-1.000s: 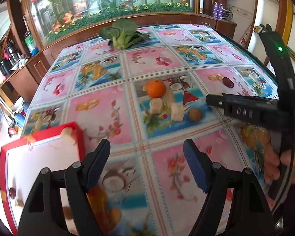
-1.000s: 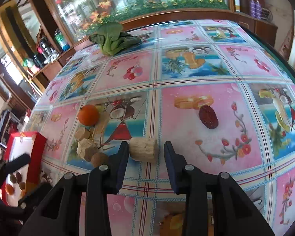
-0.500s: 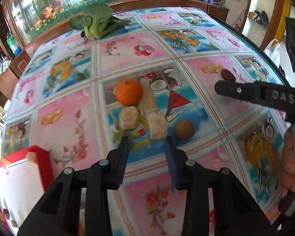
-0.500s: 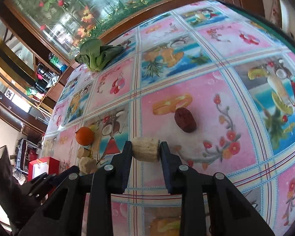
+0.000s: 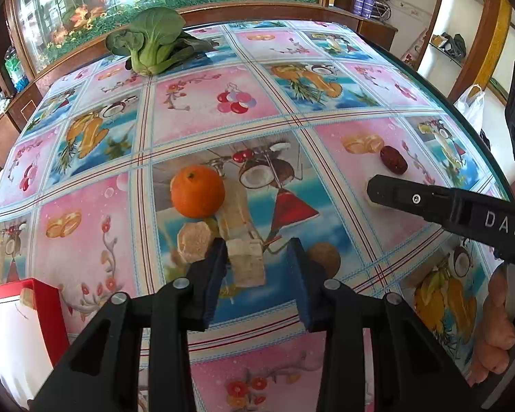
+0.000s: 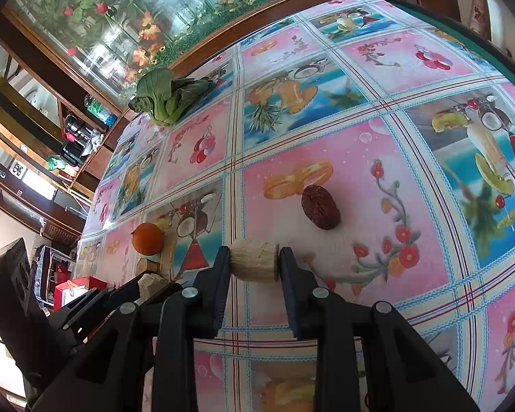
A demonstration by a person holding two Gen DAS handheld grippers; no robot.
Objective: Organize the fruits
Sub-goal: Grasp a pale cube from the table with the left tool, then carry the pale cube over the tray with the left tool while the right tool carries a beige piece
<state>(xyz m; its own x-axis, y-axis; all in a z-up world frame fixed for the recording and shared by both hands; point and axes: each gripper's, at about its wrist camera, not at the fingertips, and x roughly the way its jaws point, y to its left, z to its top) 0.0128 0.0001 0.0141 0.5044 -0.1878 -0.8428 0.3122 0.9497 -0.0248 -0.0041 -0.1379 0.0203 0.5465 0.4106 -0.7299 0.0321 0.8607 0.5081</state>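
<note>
1. Left wrist view: the left gripper point(image 5: 257, 261) has just been closing in, and a pale cut chunk point(image 5: 246, 264) now sits between its fingers. The left finger point(image 5: 213, 274) looks like it's touching the chunk, but there's a clear gap on the right side, so the fingers are apart, not clamped yet. Just beyond the fingers there's an orange point(image 5: 197, 191), a taller pale piece point(image 5: 236, 213) and a rounder pale piece point(image 5: 194, 242) off the left fingertip. A small brown round fruit point(image 5: 326, 258) peeks out just beside the right finger. Further right, the right gripper point(image 5: 372, 190) reaches in over the worktop point(image 5: 195, 110), with a dark red date point(image 5: 393, 159) just past it. A red box point(image 5: 46, 305) sits off to the lower left, bok choy point(image 5: 154, 43) way at the far end.

2. Right wrist view: the right gripper point(image 6: 254, 257) has its fingers clamped on a pale fibrous cylinder chunk point(image 6: 254, 260), pads pressing both ends. The date point(image 6: 321, 206) lies just ahead and slightly right of the fingers. Off to the left: the orange point(image 6: 147, 238) and the left gripper point(image 6: 144, 283) around its chunk.
</note>
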